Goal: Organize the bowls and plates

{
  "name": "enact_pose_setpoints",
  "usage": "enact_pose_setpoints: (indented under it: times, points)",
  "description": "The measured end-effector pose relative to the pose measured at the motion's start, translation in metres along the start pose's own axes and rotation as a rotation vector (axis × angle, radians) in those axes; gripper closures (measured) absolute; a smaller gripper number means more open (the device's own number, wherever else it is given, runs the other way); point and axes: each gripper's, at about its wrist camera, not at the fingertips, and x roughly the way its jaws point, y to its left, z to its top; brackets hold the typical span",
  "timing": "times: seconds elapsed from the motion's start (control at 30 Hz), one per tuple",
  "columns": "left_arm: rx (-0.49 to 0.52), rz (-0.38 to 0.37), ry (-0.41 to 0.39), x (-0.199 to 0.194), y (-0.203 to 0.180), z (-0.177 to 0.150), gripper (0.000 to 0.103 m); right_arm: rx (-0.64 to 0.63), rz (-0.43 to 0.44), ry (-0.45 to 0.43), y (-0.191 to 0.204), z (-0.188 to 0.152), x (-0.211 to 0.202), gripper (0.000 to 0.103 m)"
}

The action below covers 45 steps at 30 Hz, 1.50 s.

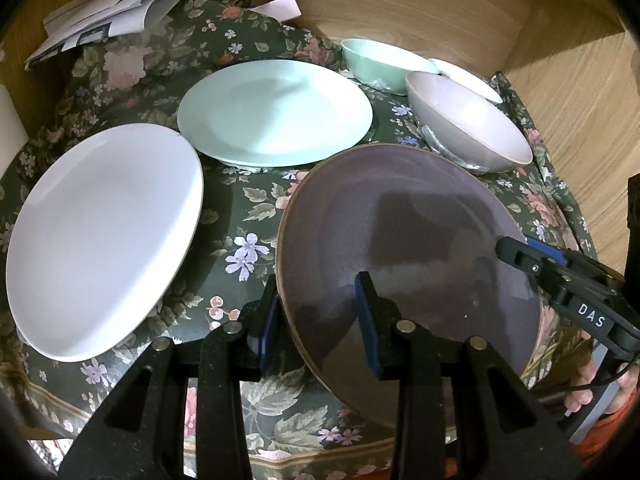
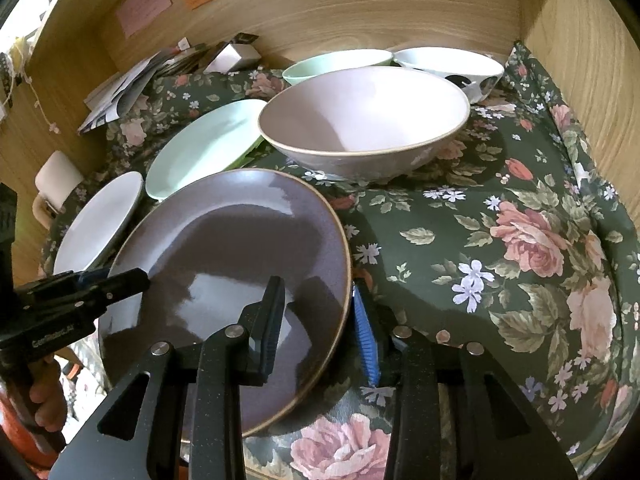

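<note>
A purple plate (image 1: pixel 408 248) lies on the floral cloth at the table's near edge; it also shows in the right wrist view (image 2: pixel 224 264). My left gripper (image 1: pixel 316 320) straddles its left rim, jaws open, one finger under and one over. My right gripper (image 2: pixel 320 328) straddles its right rim the same way, open, and appears from the right in the left wrist view (image 1: pixel 520 256). A white plate (image 1: pixel 104 236), a mint plate (image 1: pixel 276 112), a pink bowl (image 2: pixel 364 120), a mint bowl (image 1: pixel 380 60) and a white bowl (image 2: pixel 452 66) stand around it.
Wooden walls (image 2: pixel 360 4) close in the back and right side. Papers and small boxes (image 1: pixel 120 12) are piled at the back left. The floral cloth (image 2: pixel 500 220) hangs over the round table's front edge.
</note>
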Motion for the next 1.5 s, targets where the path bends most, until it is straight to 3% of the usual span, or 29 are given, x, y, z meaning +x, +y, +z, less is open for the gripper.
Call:
enact_pose_setpoints:
  times: [0.43, 0.53, 0.6, 0.7, 0.8, 1.1, 1.2, 1.5]
  points:
    - [-0.021, 0.014, -0.124, -0.032, 0.018, 0.006, 0.064, 0.005, -0.017, -0.048, 0.002, 0.010, -0.021, 0.061]
    - [-0.028, 0.022, -0.172, -0.048, 0.026, 0.009, 0.054, -0.016, -0.006, -0.082, 0.011, 0.016, -0.031, 0.056]
    - [-0.035, 0.038, -0.218, -0.062, 0.033, 0.011, 0.039, -0.044, -0.001, -0.111, 0.022, 0.021, -0.037, 0.053]
    - [-0.069, 0.080, -0.283, -0.083, 0.047, 0.014, 0.025, -0.085, 0.018, -0.138, 0.038, 0.027, -0.041, 0.048]
    - [-0.098, 0.102, -0.307, -0.098, 0.063, 0.017, 0.016, -0.137, 0.045, -0.151, 0.058, 0.033, -0.041, 0.046]
    - [-0.146, 0.208, -0.313, -0.111, 0.106, 0.016, 0.016, -0.259, 0.151, -0.146, 0.118, 0.046, -0.024, 0.038]
    - [-0.160, 0.236, -0.310, -0.111, 0.117, 0.013, 0.016, -0.275, 0.171, -0.133, 0.131, 0.047, -0.016, 0.029]
    - [-0.202, 0.285, -0.287, -0.102, 0.149, 0.004, 0.014, -0.308, 0.202, -0.046, 0.161, 0.056, 0.020, 0.029]
